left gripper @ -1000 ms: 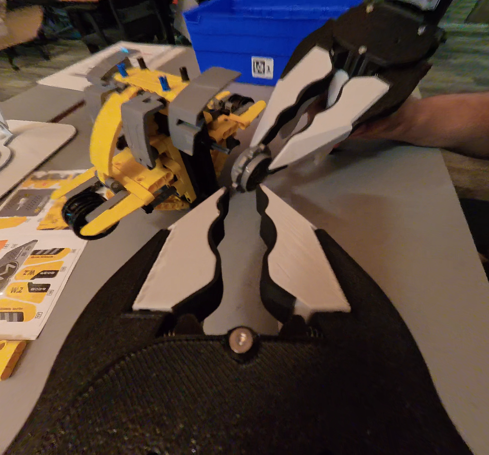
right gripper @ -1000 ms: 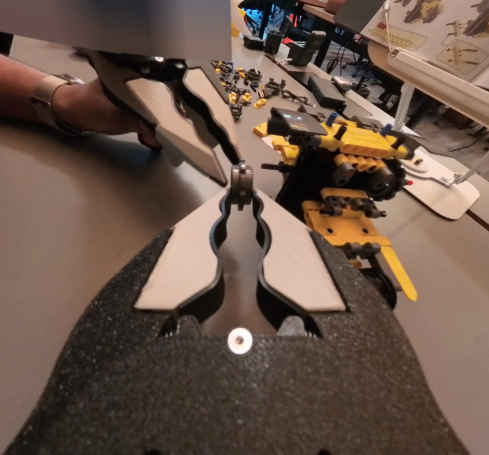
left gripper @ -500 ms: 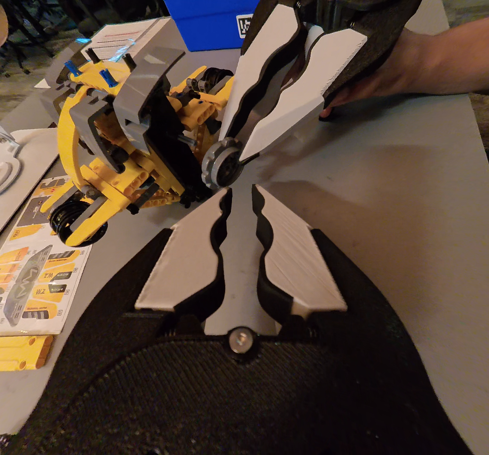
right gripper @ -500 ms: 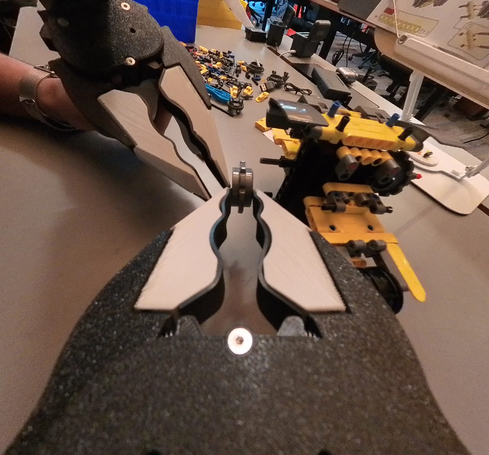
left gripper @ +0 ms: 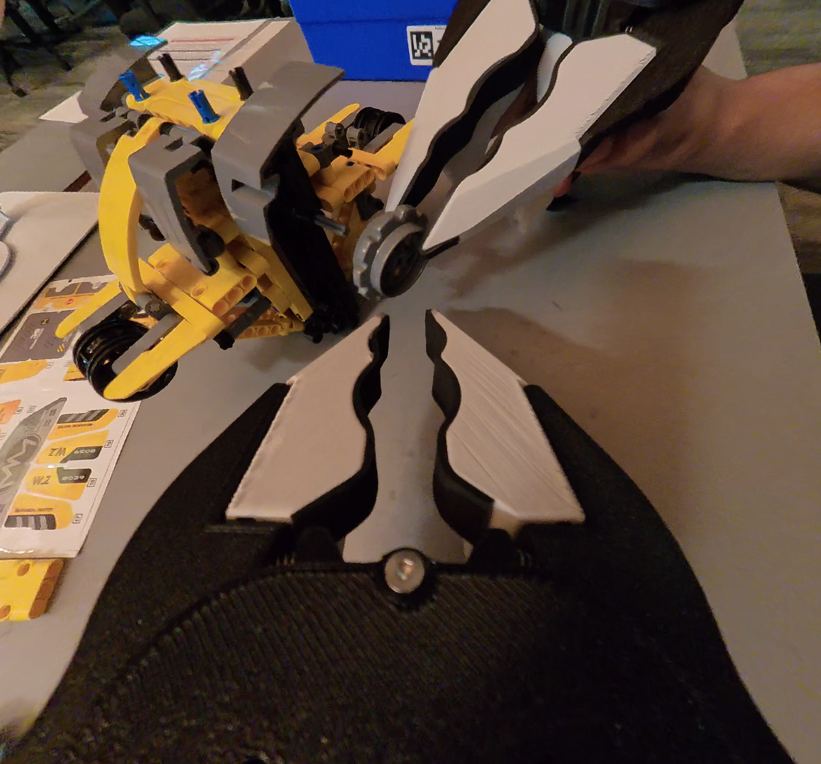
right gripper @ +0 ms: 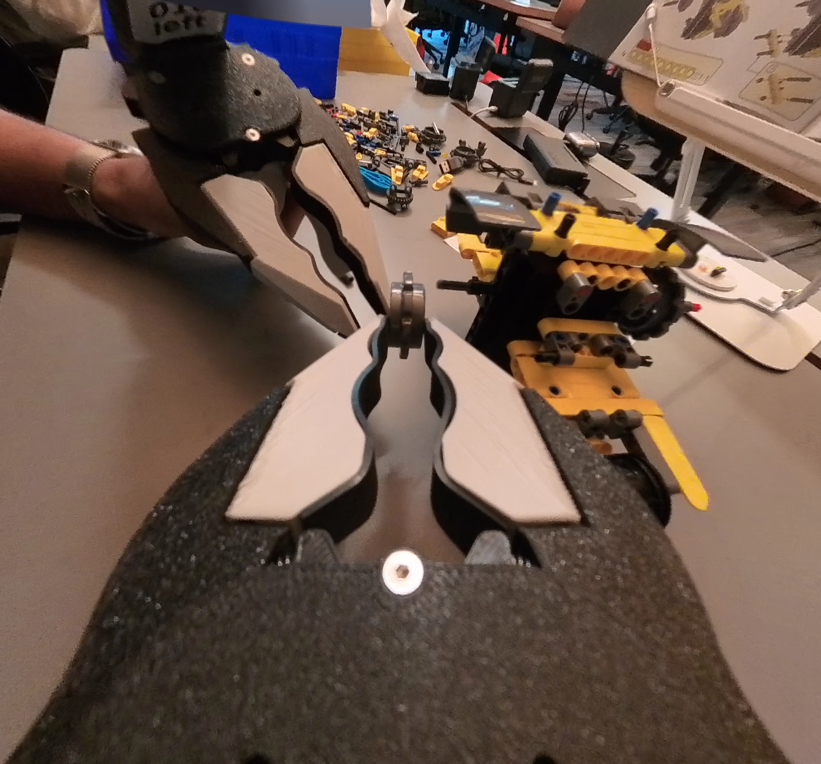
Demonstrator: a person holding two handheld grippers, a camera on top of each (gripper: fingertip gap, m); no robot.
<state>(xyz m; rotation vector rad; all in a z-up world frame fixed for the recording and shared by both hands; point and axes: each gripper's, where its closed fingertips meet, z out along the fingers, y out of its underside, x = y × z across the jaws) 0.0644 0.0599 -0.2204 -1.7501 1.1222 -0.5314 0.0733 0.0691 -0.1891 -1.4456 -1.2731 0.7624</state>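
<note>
A yellow, grey and black brick-built vehicle (left gripper: 213,209) stands on the grey table (left gripper: 622,342); it also shows in the right wrist view (right gripper: 599,276). My right gripper (right gripper: 406,320) is shut on a small grey wheel hub (right gripper: 406,307) and holds it edge-on, just left of a thin axle (right gripper: 453,285) that sticks out of the model's side. In the left wrist view the hub (left gripper: 391,254) sits right beside the axle (left gripper: 326,222), gripped by the right gripper (left gripper: 408,227). My left gripper (left gripper: 406,316) is open and empty, its tips just below the hub.
A blue bin (left gripper: 355,9) stands behind the model. A sticker sheet (left gripper: 53,454) and a yellow part (left gripper: 22,587) lie at the left. Loose small parts (right gripper: 391,151) are scattered farther back. An instruction booklet on a white stand (right gripper: 733,54) is at the right. The tips of both grippers are at nearly the same place.
My right gripper has carried the hub closer to the model's axle. My left gripper has stayed open, close under the hub.
</note>
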